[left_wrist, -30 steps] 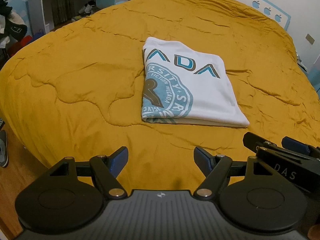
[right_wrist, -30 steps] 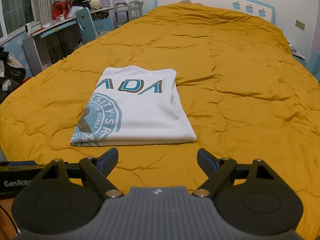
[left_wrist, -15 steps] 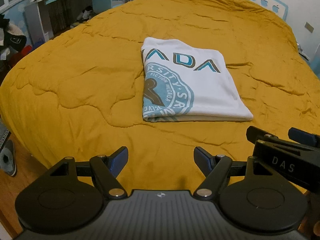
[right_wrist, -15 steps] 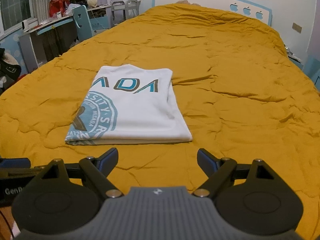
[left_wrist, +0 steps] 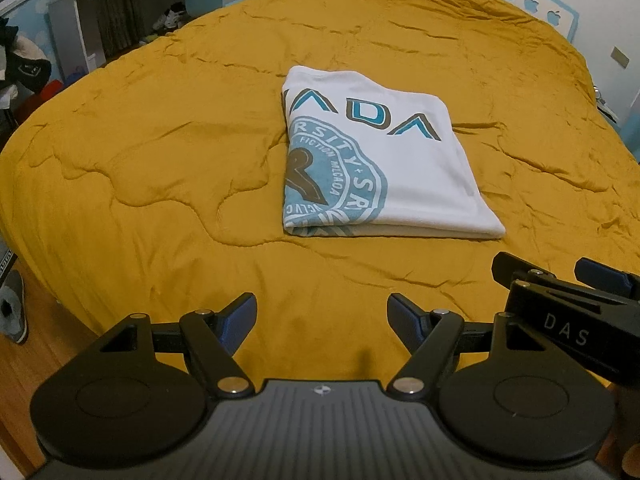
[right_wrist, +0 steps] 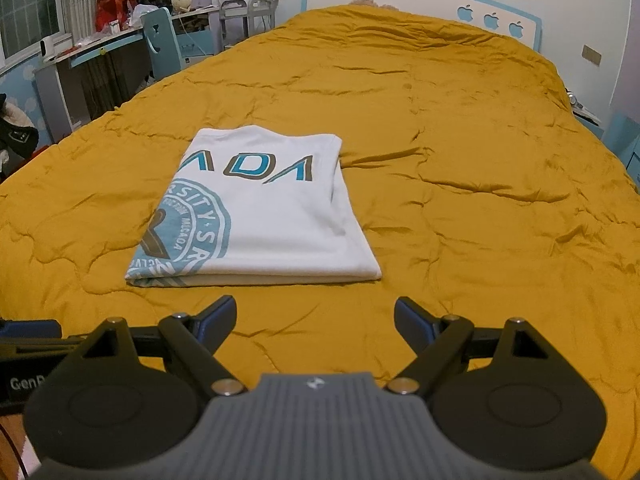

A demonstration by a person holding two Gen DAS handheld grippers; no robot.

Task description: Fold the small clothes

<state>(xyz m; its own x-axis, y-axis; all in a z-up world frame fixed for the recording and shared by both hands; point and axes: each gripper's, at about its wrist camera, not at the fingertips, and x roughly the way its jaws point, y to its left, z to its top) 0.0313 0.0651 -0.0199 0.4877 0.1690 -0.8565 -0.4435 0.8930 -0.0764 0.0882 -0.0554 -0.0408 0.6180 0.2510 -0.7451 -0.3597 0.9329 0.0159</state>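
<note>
A white T-shirt (left_wrist: 408, 168) with a blue and brown print lies folded into a neat rectangle on the mustard bedspread (left_wrist: 160, 160). It also shows in the right wrist view (right_wrist: 276, 216). My left gripper (left_wrist: 322, 316) is open and empty, held above the near edge of the bed, short of the shirt. My right gripper (right_wrist: 314, 316) is open and empty too, close in front of the shirt's near fold. The right gripper's body shows at the right edge of the left wrist view (left_wrist: 568, 312).
The bedspread (right_wrist: 480, 160) covers the whole bed up to a white and blue headboard (right_wrist: 440, 4). A desk (right_wrist: 100, 52) and a blue chair (right_wrist: 164, 40) stand to the left. Wooden floor (left_wrist: 24, 380) with a shoe (left_wrist: 12, 308) lies at lower left.
Both grippers have drawn back and risen a little from the folded shirt, staying open. The shirt has not moved.
</note>
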